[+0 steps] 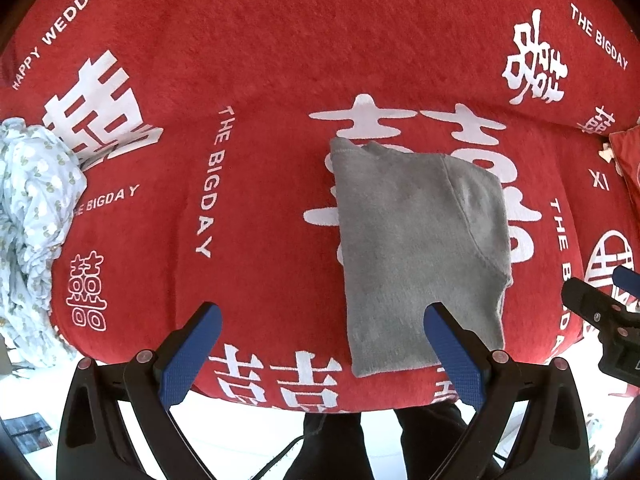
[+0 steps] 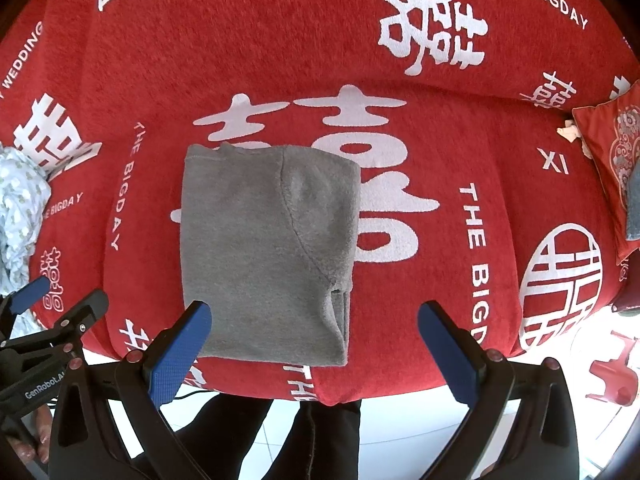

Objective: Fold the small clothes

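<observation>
Grey fleece garment (image 2: 264, 252) lying folded into a compact rectangle on the red sofa cover (image 2: 280, 40) printed with white wedding characters, near the cover's front edge. Both tongs hover above that edge, nearer the person than the garment, and neither touches the cloth. The left tongs (image 1: 320, 340) stand wide open and hold nothing; the garment lies ahead of their right-hand finger. The right tongs (image 2: 316, 336) are likewise spread wide and empty, with the garment ahead of their left-hand finger. A crumpled pale floral garment (image 1: 32, 220) lies well to the left of the grey one; a red embroidered cushion (image 2: 608, 168) sits well to its right. The grey garment's fold appears complete, or lacks at most one last halving. The next move would call either for pinching the near corners of the grey garment to double it away from the person, or for reaching left to the floral garment.
</observation>
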### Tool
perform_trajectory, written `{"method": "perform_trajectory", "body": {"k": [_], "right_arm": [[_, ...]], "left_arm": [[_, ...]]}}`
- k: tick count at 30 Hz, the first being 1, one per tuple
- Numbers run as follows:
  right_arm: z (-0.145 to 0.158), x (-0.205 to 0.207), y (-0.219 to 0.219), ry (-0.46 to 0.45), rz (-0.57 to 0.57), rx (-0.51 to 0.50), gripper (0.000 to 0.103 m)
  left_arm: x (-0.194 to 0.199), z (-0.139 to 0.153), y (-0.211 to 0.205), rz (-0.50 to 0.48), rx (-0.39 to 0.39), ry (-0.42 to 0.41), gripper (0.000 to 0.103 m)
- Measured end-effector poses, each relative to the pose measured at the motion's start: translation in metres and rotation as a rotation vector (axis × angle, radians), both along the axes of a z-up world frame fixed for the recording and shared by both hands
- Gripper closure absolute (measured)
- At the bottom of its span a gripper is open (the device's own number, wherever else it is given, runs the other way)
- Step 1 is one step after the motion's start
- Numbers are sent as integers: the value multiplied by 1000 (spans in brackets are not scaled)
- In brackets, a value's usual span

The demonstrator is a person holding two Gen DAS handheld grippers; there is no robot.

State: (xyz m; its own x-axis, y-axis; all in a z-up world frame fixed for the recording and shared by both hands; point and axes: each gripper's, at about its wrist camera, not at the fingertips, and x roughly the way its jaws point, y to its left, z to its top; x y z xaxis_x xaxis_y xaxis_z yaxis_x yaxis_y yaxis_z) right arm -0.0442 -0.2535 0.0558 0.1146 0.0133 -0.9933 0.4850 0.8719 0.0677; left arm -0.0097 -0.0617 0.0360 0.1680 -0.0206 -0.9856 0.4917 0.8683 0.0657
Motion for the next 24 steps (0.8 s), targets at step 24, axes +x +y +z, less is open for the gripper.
{"method": "perform_trajectory", "body": {"k": [24], "right_arm": [[0,3,1,2,9,-1,0]], "left_arm": [[0,1,0,9,4,-2,2]]}}
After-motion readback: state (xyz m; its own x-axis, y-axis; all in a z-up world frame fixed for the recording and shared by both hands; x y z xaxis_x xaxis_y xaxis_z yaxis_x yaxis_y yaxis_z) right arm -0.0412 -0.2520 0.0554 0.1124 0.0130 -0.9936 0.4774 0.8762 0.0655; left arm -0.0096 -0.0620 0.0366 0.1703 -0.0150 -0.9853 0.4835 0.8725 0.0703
